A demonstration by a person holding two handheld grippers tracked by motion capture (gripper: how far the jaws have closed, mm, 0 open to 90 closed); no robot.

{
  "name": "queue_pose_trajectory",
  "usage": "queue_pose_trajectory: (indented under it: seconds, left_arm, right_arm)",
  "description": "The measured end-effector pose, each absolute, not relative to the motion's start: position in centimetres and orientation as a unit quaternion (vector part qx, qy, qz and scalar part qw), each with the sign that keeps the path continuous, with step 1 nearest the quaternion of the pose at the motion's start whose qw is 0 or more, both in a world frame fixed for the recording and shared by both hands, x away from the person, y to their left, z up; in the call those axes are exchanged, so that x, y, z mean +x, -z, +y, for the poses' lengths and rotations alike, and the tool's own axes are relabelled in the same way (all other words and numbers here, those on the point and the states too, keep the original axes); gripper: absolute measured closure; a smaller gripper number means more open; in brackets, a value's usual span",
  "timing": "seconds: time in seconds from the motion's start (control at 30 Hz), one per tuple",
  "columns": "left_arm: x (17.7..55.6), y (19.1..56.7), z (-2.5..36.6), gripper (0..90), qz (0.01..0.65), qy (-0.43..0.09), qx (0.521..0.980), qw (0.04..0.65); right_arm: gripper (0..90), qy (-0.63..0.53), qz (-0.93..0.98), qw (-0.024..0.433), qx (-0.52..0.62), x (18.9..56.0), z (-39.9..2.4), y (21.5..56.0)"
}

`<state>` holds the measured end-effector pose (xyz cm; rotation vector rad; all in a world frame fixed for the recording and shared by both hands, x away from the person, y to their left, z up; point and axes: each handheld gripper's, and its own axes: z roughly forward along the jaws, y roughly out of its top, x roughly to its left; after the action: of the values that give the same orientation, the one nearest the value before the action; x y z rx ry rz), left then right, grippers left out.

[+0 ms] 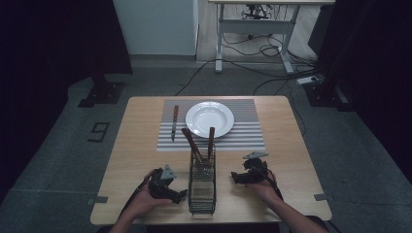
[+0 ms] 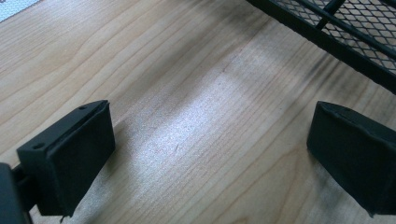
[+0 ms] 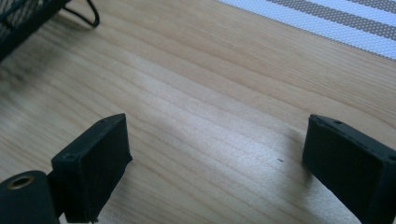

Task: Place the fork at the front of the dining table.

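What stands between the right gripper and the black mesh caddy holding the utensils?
Nothing visible does. The right gripper rests open on the table, just to the right of the mesh caddy; between them lies bare wood. The right gripper view shows the caddy's corner beyond its open jaws.
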<state>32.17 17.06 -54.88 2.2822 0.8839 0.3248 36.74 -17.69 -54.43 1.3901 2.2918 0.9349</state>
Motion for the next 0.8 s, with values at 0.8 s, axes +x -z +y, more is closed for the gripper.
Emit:
queue_pose_trajectory:
  seconds: [0.8]
  left_arm:
    - [32.2, 54.9, 17.1, 0.7, 0.337, -0.124, 0.873, 0.33]
  right_arm:
    - [13.2, -0.393, 0.777, 0.18, 0.457, 35.6, -19.3, 50.9]
